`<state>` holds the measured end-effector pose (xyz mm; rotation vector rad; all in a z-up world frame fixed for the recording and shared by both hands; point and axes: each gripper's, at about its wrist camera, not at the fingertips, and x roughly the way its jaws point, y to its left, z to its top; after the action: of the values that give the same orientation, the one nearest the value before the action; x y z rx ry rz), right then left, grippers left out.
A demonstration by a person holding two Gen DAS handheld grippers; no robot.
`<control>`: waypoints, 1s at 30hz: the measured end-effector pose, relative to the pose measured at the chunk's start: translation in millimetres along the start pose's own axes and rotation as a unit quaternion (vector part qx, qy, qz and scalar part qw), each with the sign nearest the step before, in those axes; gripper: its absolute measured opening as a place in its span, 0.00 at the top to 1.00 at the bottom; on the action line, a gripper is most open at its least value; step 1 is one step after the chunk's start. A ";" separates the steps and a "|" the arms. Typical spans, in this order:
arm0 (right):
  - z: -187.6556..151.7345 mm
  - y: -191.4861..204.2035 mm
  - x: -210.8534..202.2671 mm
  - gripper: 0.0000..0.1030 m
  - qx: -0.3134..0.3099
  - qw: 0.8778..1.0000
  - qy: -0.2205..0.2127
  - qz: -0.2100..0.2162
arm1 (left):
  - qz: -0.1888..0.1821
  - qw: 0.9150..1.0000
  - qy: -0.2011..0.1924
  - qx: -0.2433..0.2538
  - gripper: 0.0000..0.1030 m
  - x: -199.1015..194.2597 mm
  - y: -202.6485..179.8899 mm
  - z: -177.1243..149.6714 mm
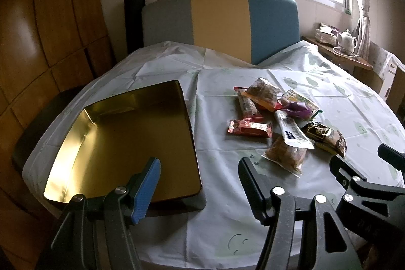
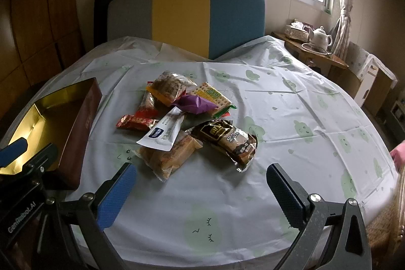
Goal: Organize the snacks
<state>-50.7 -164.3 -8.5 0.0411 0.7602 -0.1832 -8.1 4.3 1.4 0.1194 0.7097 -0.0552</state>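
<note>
A pile of wrapped snacks [image 1: 281, 118] lies on the tablecloth; it also shows in the right wrist view [image 2: 182, 120]. It holds a red bar [image 1: 249, 128], a white sachet [image 2: 164, 132], a dark brown packet [image 2: 227, 139], a clear bag of biscuits [image 2: 168, 156] and a purple wrapper [image 2: 197, 104]. An open tin box [image 1: 126, 143] with a gold inside sits to the left and has nothing in it. My left gripper [image 1: 200, 184] is open at the box's near right corner. My right gripper [image 2: 202, 196] is open and empty, just in front of the pile.
The round table [image 2: 291, 105] has a pale cloth with green prints. A chair back [image 1: 220, 24] in grey, yellow and blue stands behind it. A side table with a white teapot [image 2: 320, 38] is at the right. A wooden wardrobe [image 1: 38, 29] is at the left.
</note>
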 end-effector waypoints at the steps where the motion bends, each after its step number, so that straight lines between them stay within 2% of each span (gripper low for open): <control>1: 0.1 -0.4 -0.1 0.00 0.000 1.000 0.000 0.000 | 0.000 1.000 0.000 0.001 0.37 -0.2 -0.6 -0.2; 24: 2.5 -5.3 3.5 0.00 0.004 1.000 0.001 0.000 | -0.001 1.000 0.005 0.007 0.37 3.3 -4.1 2.4; 30: 10.3 -16.6 5.7 0.00 0.014 1.000 -0.001 -0.004 | -0.005 1.000 0.011 0.009 0.37 6.4 -5.8 1.5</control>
<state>-42.6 -182.6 -4.5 0.0643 0.7565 -0.2018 -2.8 -1.7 -2.2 0.1346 0.7327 -0.0700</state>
